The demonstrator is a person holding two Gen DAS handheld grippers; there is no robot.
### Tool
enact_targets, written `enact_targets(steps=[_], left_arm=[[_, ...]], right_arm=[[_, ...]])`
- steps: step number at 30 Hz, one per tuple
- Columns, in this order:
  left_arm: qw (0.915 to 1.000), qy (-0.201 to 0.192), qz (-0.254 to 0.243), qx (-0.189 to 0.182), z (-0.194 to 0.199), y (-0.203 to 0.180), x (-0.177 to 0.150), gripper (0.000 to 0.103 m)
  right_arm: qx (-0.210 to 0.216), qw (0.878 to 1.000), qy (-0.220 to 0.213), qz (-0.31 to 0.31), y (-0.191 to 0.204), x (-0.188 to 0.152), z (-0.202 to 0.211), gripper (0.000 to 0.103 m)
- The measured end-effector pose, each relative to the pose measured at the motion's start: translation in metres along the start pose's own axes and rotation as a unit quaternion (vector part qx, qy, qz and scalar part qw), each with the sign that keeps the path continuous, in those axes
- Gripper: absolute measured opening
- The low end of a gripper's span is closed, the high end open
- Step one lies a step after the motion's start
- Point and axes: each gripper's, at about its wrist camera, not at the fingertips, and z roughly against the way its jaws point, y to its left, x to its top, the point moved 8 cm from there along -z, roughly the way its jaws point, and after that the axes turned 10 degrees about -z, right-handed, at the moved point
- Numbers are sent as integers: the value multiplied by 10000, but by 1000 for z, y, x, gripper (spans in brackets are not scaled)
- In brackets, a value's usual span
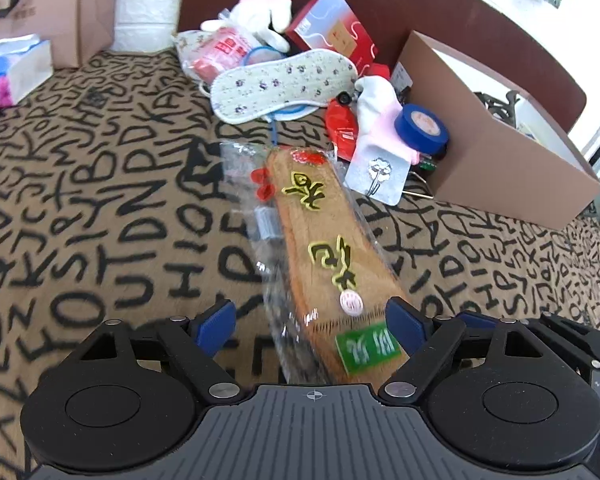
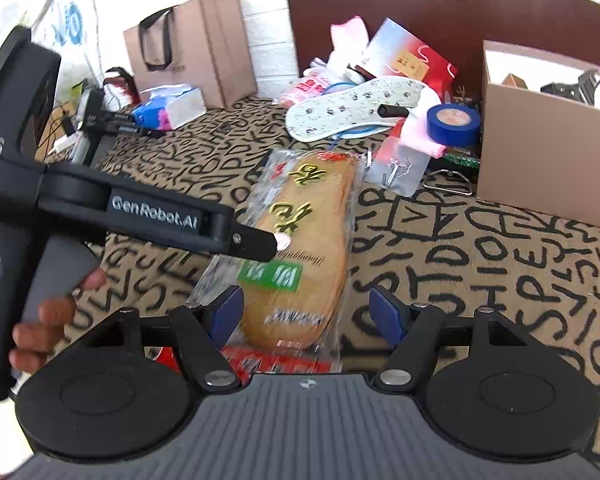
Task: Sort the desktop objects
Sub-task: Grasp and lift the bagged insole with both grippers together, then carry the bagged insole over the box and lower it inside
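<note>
Both grippers spread wide, nothing pinched. Bagged insole pack [image 1: 332, 264] lies flat on the cloth between the left gripper [image 1: 312, 326] pads, and under the right gripper [image 2: 306, 314] (looks set down, clear of pile [image 1: 284, 68]).

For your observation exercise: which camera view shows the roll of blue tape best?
The right wrist view: the blue tape shows its whole ring and centre. The left wrist view shows the tape tilted against pink fabric.
</note>
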Motion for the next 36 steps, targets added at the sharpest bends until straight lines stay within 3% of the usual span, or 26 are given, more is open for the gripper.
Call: enact_targets(steps=[7, 12, 14, 21, 23, 30, 36], left_arm=[[9998, 145, -85, -135, -18, 2, 8, 82], [9993, 183, -159, -301, -25, 1, 16, 62], [9992, 189, -194, -309, -26, 0, 18, 61], [9992, 145, -264, -252, -32, -1, 22, 62], [9993, 138, -310, -168, -32, -2, 23, 55], [9995, 28, -308, -58, -15, -7, 20, 46], [9980, -365, -514, 3, 14, -29, 36, 46]], right_arm=[[40, 9995, 197, -230, -14, 10, -29, 69], [266, 9983, 267, -447, -16, 16, -41, 62], [399, 9975, 322, -493, -14, 18, -45, 51], [449, 9964, 315, -645, -14, 24, -55, 51], [436, 9968, 298, -607, -13, 25, -57, 51], [345, 9973, 223, -615, -11, 22, -42, 34], [357, 9976, -110, -581, -8, 30, -16, 33]])
